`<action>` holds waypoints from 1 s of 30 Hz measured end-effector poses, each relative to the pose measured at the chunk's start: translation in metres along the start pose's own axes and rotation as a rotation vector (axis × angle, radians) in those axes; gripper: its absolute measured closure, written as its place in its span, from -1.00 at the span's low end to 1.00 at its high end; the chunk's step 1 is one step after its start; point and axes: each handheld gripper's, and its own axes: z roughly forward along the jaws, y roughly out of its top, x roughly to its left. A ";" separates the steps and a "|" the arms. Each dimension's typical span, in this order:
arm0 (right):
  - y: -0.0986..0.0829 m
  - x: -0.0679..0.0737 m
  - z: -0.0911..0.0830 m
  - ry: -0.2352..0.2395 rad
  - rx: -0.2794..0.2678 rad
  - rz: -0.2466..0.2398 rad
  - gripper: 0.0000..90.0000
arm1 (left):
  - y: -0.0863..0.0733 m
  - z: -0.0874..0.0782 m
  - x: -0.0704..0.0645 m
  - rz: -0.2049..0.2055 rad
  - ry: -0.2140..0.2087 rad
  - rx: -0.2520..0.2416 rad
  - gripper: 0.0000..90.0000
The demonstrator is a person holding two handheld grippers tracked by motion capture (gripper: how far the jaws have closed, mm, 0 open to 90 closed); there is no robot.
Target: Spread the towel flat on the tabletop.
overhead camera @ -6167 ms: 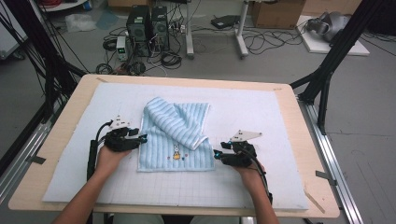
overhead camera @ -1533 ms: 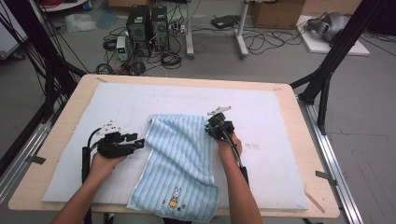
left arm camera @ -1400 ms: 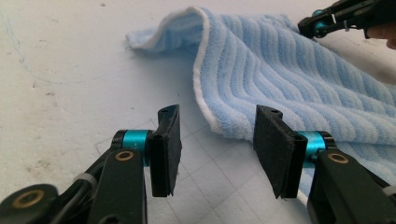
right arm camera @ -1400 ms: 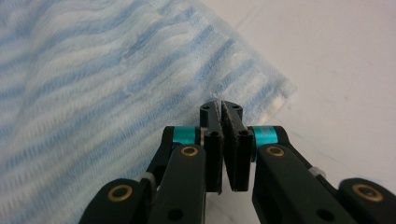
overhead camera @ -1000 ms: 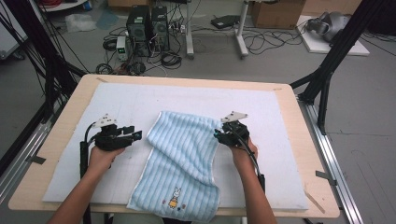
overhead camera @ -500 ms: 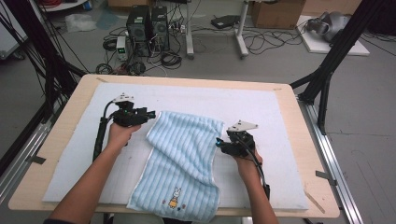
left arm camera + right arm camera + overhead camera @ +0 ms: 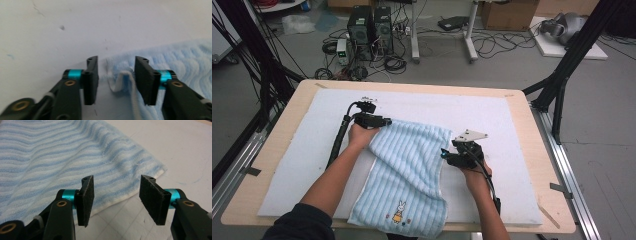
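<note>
Left gripper (image 7: 115,75) stands with its jaws spread, and a puckered corner of the light-blue and white striped terry towel (image 7: 409,175) rises between them without being pinched. From the high view I see that corner at the towel's far left, just ahead of my left hand (image 7: 361,134), while the rest of the cloth runs back toward me across the white padded mat (image 7: 512,120) and droops over the near edge of the wooden table (image 7: 542,150), its little rabbit embroidery (image 7: 399,212) close to that edge.

Right gripper (image 7: 116,195) is also parted and holds nothing; the towel's hemmed right edge (image 7: 130,192) lies just beyond and left of its jaws, flat on the mat.

I judge the towel light, soft and limp: it will sag and fold wherever I lift it, and it won't slip much against the rough pads. My best hold is the thicker hem at a corner, taken deep between the pads. The overhang could drag it off the table.
</note>
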 end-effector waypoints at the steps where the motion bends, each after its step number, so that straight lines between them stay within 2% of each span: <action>1: 0.000 0.000 0.000 0.000 -0.001 0.001 0.00 | 0.000 0.000 -0.002 0.017 0.007 0.003 0.30; 4: 0.000 0.001 0.000 -0.001 -0.001 0.004 -0.01 | 0.000 -0.001 -0.008 0.083 -0.012 0.026 0.60; 5: 0.000 0.001 0.000 0.000 0.002 0.002 -0.01 | 0.000 -0.002 -0.010 0.111 -0.016 0.033 0.75; 7: 0.000 0.001 0.001 0.001 0.005 0.002 -0.02 | 0.001 -0.003 -0.013 0.166 0.009 0.031 0.86; 9: 0.000 0.002 0.002 0.007 0.003 0.003 -0.02 | 0.002 -0.003 -0.012 0.180 0.057 -0.001 0.88; 12: 0.000 0.002 0.003 0.010 0.005 0.001 -0.02 | 0.003 -0.003 -0.006 0.159 0.112 -0.061 0.89; 16: -0.001 0.001 0.003 0.013 0.002 0.013 -0.02 | 0.006 -0.008 0.004 0.115 0.206 -0.146 0.89; 17: -0.001 0.001 0.003 0.010 0.001 0.012 -0.02 | 0.007 -0.009 0.007 0.100 0.207 -0.157 0.88; 19: -0.001 0.000 0.003 0.009 -0.003 0.022 -0.03 | 0.005 -0.009 0.010 0.074 0.158 -0.157 0.80; 21: -0.001 -0.002 0.004 -0.003 -0.008 0.036 -0.01 | 0.003 -0.011 0.011 0.060 0.155 -0.161 0.41; 22: -0.001 -0.004 0.005 -0.006 -0.015 0.044 0.07 | 0.001 -0.014 0.011 0.055 0.149 -0.175 0.32; 24: 0.000 -0.008 0.007 -0.007 -0.021 0.053 0.24 | -0.003 -0.020 0.013 0.047 0.132 -0.192 0.25; 27: 0.004 -0.019 0.013 -0.027 -0.040 0.109 0.27 | -0.009 -0.030 0.015 0.045 0.122 -0.208 0.17; 30: 0.010 -0.028 0.024 -0.009 -0.035 0.161 0.29 | -0.012 -0.037 0.018 0.025 0.102 -0.193 0.12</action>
